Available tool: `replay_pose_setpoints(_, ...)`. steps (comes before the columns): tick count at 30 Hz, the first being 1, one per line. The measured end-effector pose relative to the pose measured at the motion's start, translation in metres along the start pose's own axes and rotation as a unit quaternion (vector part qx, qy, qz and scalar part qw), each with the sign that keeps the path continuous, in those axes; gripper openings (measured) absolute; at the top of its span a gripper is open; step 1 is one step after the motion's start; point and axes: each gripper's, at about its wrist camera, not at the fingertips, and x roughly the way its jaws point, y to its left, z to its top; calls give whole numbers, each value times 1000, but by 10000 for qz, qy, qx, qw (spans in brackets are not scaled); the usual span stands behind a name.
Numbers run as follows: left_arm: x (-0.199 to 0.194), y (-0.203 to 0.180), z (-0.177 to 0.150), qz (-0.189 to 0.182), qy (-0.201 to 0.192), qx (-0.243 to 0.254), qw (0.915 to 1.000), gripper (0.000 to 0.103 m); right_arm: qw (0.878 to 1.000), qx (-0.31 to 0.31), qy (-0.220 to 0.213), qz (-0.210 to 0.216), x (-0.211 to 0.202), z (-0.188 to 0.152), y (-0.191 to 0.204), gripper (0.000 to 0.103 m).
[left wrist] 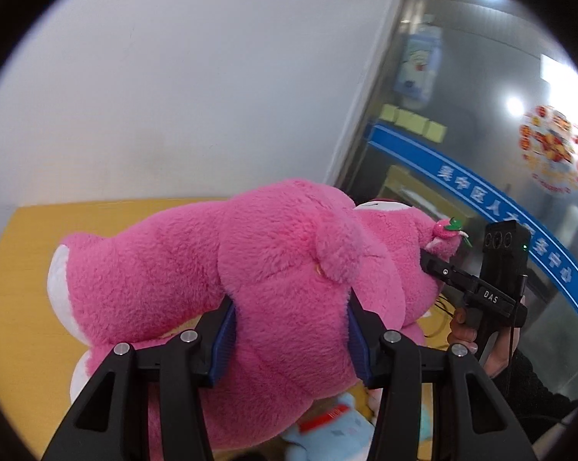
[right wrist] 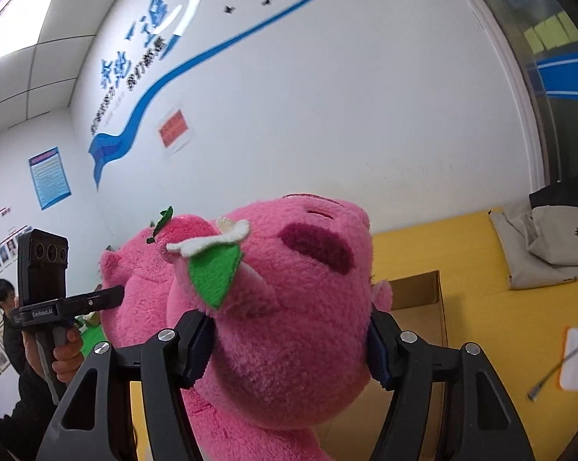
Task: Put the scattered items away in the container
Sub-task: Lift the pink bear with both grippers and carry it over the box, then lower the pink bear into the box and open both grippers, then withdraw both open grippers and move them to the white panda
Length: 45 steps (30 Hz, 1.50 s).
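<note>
I have the pink plush bear (left wrist: 273, 269) pinched in both grippers at once. Nearest me, the left gripper (left wrist: 290, 340) has its fingers (left wrist: 224, 342) pressed into the fur of the bear's midsection, the body bulging between and over them. The right gripper (right wrist: 289, 349) squeezes the head, its fingers (right wrist: 198, 353) sunk into the cheeks just below the green leaf (right wrist: 214, 272) on the ear. I judge the toy to be light but bulky and very soft: it gives under the pads, so a shallow hold could slide off the pile. Taking it deep at torso and head looks sound.

The bear hangs above the yellow desk (left wrist: 24, 307). Just under my left fingers sits a light blue toy (left wrist: 327, 434). Beyond my right fingers a cardboard box (right wrist: 423, 299) shows, likely the container, and farther off a grey cloth bag (right wrist: 550, 246).
</note>
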Motion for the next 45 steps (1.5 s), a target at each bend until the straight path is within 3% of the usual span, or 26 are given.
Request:
replay_pose_setpoints(5, 114, 59, 10, 260, 687, -457, 9962, 49, 9978, 399, 377, -372, 95, -5, -67, 70)
replay_pose_setpoints(7, 165, 94, -8, 423, 1124, -668, 9905, 49, 9936, 616, 711, -623, 130, -27, -95, 73)
replay_pose_setpoints(9, 216, 127, -43, 511, 1762, -972, 9782, 46, 9846, 778, 1219, -980, 163, -56, -121, 79)
replay_pose_setpoints(10, 236, 139, -60, 379, 2010, -1151, 9721, 55, 9780, 809, 1493, -1211, 175, -71, -129, 81)
replay_pose_setpoints(11, 242, 146, -67, 198, 1986, -1306, 9711, 58, 9702, 826, 1670, -1549, 181, -79, -134, 84)
replay_pose_setpoints(12, 238, 150, -68, 107, 1836, -1366, 9734, 58, 9689, 829, 1643, -1654, 180, -77, -134, 91)
replay_pose_setpoints(16, 222, 154, -65, 195, 1702, -1183, 9781, 72, 9767, 616, 1522, -1380, 157, -52, -117, 97)
replay_pose_setpoints(20, 201, 140, -63, 493, 1484, -858, 9840, 70, 9811, 451, 1393, -1263, 142, -36, -102, 101)
replay_pose_setpoints(23, 169, 125, -60, 503, 1190, -710, 9891, 70, 9795, 197, 1396, -1440, 148, -27, -93, 101)
replay_pose_setpoints(26, 139, 115, -55, 622, 960, -503, 9922, 70, 9762, -134, 1643, -1407, 185, -18, -87, 101)
replay_pose_setpoints(30, 101, 101, -65, 776, 894, -213, 9927, 70, 9519, -698, 2151, -2067, 250, -27, -86, 100)
replay_pose_setpoints(33, 73, 90, -77, 1088, 852, 82, 9904, 70, 9045, -939, 3172, -2692, 298, -60, -105, 99)
replay_pose_setpoints(37, 20, 78, -97, 1440, 551, 255, 9877, 74, 8992, -727, 3219, -2873, 294, -57, -105, 99)
replay_pose_setpoints(40, -8, 72, -113, 1505, 434, 179, 9875, 78, 9116, -782, 2941, -2765, 261, -44, -85, 96)
replay_pose_setpoints(45, -38, 55, -147, 1581, 414, 182, 9864, 78, 9654, -498, 1874, -1746, 136, -32, -26, 103)
